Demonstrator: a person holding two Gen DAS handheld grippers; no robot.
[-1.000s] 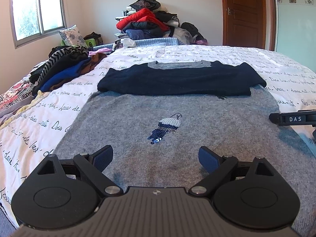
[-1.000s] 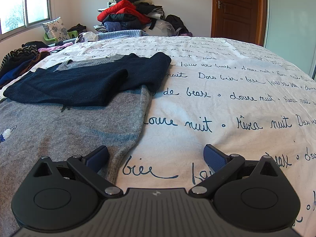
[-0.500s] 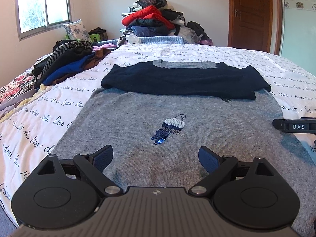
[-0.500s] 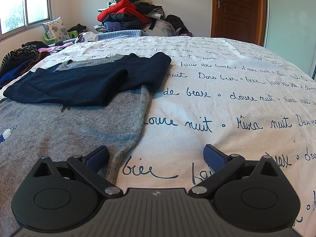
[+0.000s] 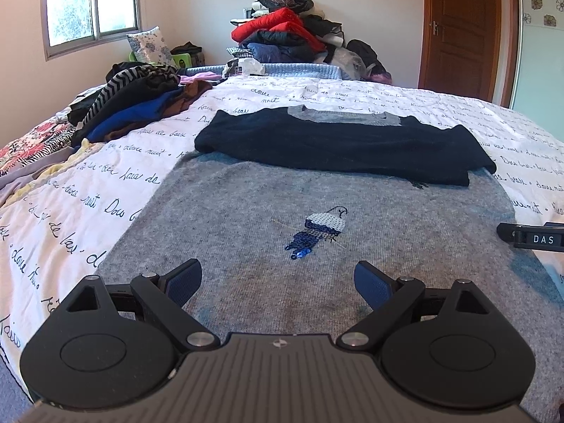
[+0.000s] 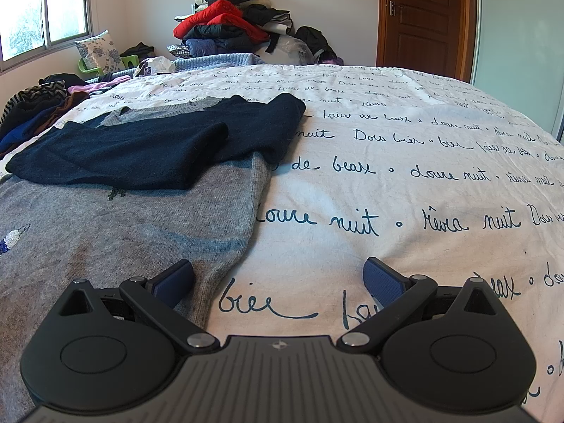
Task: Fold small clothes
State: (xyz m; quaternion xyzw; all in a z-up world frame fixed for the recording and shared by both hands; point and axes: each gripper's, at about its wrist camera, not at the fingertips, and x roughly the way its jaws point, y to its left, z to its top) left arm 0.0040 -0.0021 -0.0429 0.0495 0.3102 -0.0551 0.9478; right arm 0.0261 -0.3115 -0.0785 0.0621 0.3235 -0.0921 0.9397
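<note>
Sleeves [image 5: 338, 148] folded across sweater [image 5: 246, 246] on bed [image 6: 423, 194].

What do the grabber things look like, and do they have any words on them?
Both look alike. The left gripper and right gripper have black linkage arms, round black discs, silver pivot screws and a grey ribbed body with a small emblem. The fingertips carry dimpled blue pads. In the left view, the right gripper's side shows a label reading DAS.

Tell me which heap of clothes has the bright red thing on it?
The tall pile against the far wall has the red jacket. The striped heap on the bed's left side shows only black, blue and brown.
</note>
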